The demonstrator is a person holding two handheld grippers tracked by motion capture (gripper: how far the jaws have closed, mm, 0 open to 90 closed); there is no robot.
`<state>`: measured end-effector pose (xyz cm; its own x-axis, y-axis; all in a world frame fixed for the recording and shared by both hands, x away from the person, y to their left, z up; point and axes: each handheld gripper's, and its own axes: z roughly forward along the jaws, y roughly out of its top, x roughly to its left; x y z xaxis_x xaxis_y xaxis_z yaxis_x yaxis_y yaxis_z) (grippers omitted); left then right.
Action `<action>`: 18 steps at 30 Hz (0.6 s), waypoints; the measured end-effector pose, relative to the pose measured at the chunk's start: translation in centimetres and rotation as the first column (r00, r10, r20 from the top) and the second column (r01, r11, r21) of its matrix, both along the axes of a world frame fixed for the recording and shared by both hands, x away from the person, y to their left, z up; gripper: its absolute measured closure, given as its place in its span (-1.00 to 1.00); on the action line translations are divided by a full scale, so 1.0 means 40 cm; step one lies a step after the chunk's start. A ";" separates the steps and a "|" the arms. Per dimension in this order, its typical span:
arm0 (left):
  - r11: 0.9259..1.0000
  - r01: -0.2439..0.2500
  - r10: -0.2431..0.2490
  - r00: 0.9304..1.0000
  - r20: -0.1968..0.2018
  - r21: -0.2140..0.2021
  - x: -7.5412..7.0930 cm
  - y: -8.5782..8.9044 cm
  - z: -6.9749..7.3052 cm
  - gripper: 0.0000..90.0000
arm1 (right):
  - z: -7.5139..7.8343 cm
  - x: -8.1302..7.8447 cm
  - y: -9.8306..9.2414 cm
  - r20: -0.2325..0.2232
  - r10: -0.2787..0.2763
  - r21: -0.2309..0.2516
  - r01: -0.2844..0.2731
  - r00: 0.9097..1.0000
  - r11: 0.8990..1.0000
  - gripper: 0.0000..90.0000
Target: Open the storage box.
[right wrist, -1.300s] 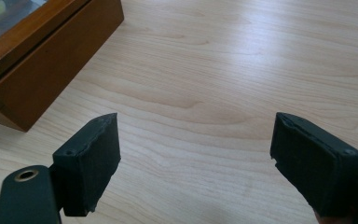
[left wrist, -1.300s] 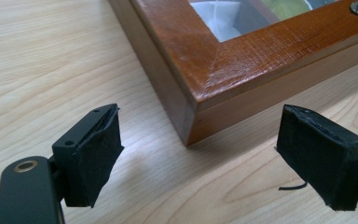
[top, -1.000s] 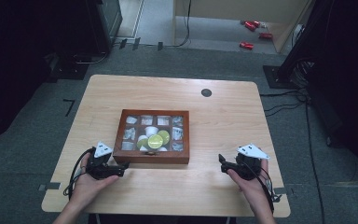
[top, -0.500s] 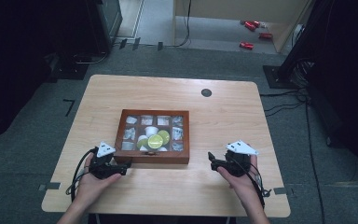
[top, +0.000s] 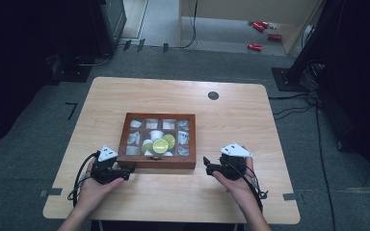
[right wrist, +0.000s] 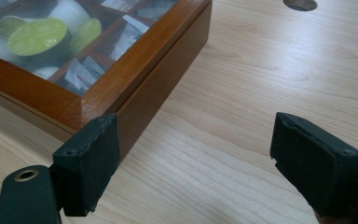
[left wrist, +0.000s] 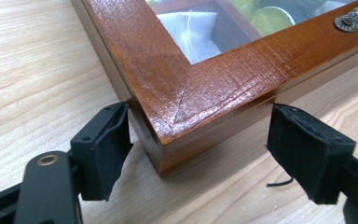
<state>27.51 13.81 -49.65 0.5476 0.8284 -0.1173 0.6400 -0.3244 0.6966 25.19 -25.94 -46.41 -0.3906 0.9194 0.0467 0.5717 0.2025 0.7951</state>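
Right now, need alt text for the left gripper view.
A wooden box corner sits between the open left claw pads, which have just been closing and do not yet press it. Tea bags show under its glass lid, on a light wood table.

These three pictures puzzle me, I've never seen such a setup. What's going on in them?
A person sits at a table with a hand-held two-jaw gripper in each hand. One picture looks down from above; the other two come from cameras riding on the grippers. On the table lies a wooden box with a glass lid, holding tea bags and capsules. The left gripper straddles the box's near left corner, its jaws just closing, not yet clamped. The right gripper is open beside the right corner. Nothing is held.
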 end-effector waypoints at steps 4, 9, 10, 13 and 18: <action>1.000 0.000 0.000 1.000 0.003 -0.007 -0.002 0.004 0.006 -0.46 | -0.003 0.005 0.024 -0.003 0.023 -0.002 -0.023 1.000 1.000 -0.64; 1.000 0.009 -0.008 1.000 0.010 -0.017 -0.004 0.013 0.015 -0.40 | -0.007 0.010 0.049 -0.007 0.044 0.004 -0.044 0.999 0.999 -0.64; 1.000 0.010 -0.010 1.000 0.009 -0.019 -0.004 0.015 0.017 -0.39 | -0.007 0.011 0.054 -0.007 0.048 0.005 -0.048 0.999 0.999 -0.64; 1.000 0.011 -0.011 1.000 0.013 -0.024 -0.005 0.017 0.020 -0.36 | -0.009 0.013 0.065 -0.006 0.063 0.006 -0.063 0.998 0.998 -0.64; 1.000 0.006 -0.005 0.999 0.032 -0.025 -0.008 0.021 0.030 -0.28 | -0.013 0.013 0.077 -0.009 0.075 0.014 -0.075 0.997 0.997 -0.64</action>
<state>27.19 14.64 -48.43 0.5563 0.8222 -0.1204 0.6151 -0.3101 0.7249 25.69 -22.84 -46.94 -0.4582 0.8867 0.0627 0.5625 0.2346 0.7928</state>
